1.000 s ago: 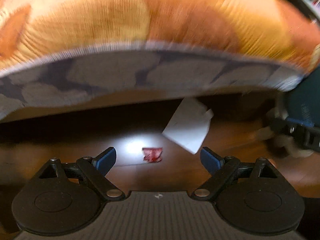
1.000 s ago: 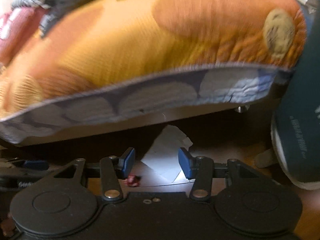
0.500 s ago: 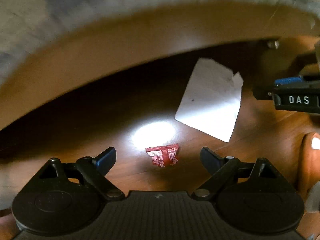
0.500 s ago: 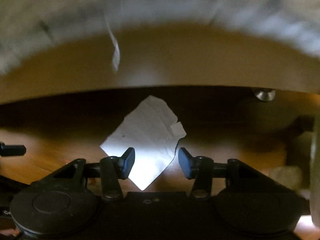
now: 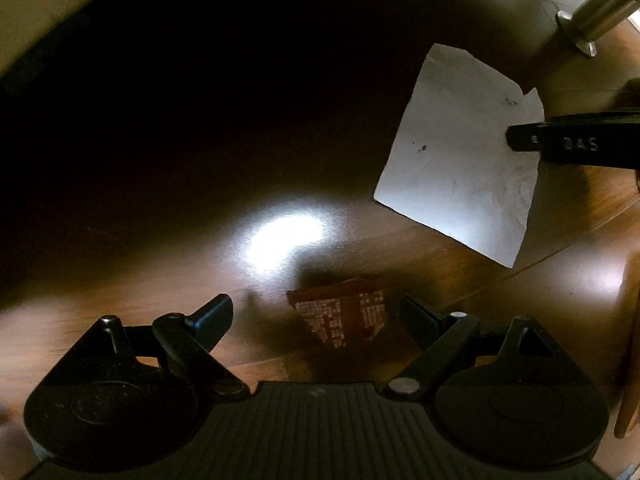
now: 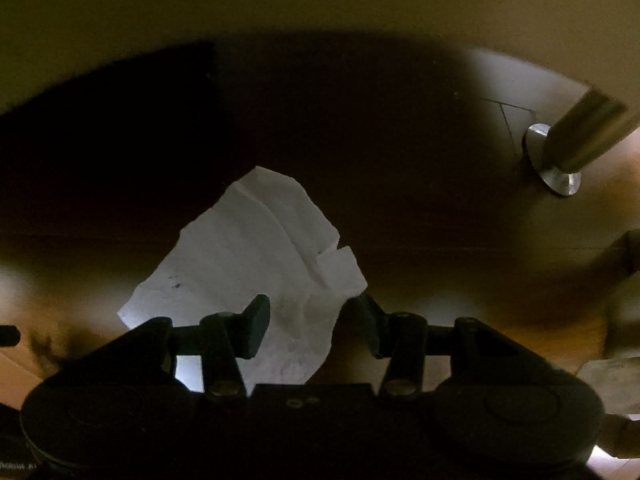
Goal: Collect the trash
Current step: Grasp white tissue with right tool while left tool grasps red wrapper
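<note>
Left gripper (image 5: pixel 316 316) spread wide around red wrapper (image 5: pixel 340 314) on wood floor (image 5: pixel 560 280) – right gripper (image 6: pixel 308 320) open too, straddling white paper (image 6: pixel 248 256), not pinching

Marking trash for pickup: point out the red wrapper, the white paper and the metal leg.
red wrapper (image 5: pixel 340 316), left wrist view, printed middle.
white paper (image 6: pixel 248 264), right wrist view, flat centre.
metal leg (image 6: pixel 588 132), right wrist view, shaft.

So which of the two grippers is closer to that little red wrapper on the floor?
Left. The left gripper hangs right over the red wrapper, open fingers either side. The right gripper is off to the side, over the white paper.
</note>
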Action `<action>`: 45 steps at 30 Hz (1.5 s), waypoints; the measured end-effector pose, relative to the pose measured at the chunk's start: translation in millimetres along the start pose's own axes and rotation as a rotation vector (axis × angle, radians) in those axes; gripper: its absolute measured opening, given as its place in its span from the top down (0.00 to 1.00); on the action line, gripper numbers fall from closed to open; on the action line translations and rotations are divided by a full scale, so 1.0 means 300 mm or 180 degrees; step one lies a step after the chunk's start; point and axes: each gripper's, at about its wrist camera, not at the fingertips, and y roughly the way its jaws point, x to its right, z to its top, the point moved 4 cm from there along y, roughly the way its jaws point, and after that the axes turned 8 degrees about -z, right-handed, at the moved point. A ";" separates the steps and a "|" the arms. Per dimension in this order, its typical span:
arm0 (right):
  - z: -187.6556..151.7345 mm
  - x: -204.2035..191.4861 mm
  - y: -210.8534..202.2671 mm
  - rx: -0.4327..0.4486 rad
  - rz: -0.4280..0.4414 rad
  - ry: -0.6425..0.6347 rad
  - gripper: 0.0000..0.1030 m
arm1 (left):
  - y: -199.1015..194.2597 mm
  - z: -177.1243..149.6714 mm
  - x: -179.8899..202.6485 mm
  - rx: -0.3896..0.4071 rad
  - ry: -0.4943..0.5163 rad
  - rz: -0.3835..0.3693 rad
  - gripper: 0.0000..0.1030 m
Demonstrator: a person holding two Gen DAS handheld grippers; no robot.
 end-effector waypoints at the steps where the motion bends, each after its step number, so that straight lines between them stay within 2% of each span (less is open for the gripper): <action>1: -0.001 -0.008 0.005 0.0006 0.0007 -0.0007 0.53 | 0.006 -0.002 -0.001 -0.0001 0.0003 -0.0019 0.15; 10: -0.029 -0.066 0.017 0.0037 -0.0019 -0.0111 0.51 | 0.064 -0.012 -0.003 -0.0110 -0.0029 -0.0148 0.44; 12: -0.037 -0.077 0.016 0.0000 -0.0004 -0.0133 0.52 | 0.066 -0.010 -0.021 -0.0136 -0.0051 -0.0193 0.56; 15: -0.042 -0.084 0.018 -0.0024 0.0010 -0.0191 0.55 | 0.061 -0.003 -0.027 -0.0132 -0.0096 -0.0245 0.59; 17: -0.052 -0.088 0.011 -0.0021 0.0012 -0.0245 0.58 | 0.047 0.004 -0.032 -0.0111 -0.0137 -0.0280 0.59; 18: -0.052 -0.090 0.005 -0.0021 0.0019 -0.0268 0.63 | 0.040 0.008 -0.033 -0.0110 -0.0127 -0.0257 0.60; 19: -0.056 -0.091 0.001 -0.0021 0.0033 -0.0284 0.84 | 0.032 0.015 -0.035 -0.0114 -0.0113 -0.0250 0.60; 20: -0.028 -0.083 0.000 -0.0030 0.0061 -0.0307 0.99 | 0.028 0.017 -0.034 -0.0117 -0.0099 -0.0248 0.61; 25: -0.059 -0.070 -0.026 -0.0178 0.0131 -0.0304 0.98 | 0.009 0.023 -0.028 -0.0118 -0.0057 -0.0222 0.61; 33: -0.107 -0.014 -0.230 -0.0144 0.0166 -0.0112 0.98 | -0.127 0.030 -0.001 -0.0109 -0.0013 -0.0400 0.62; 40: -0.148 0.019 -0.514 -0.0072 0.0166 -0.0101 0.98 | -0.380 0.035 0.058 -0.0044 0.0166 -0.0454 0.62; 45: -0.084 0.032 -0.731 0.0069 0.0199 0.0025 0.98 | -0.602 0.038 0.109 0.0082 0.0256 -0.0509 0.62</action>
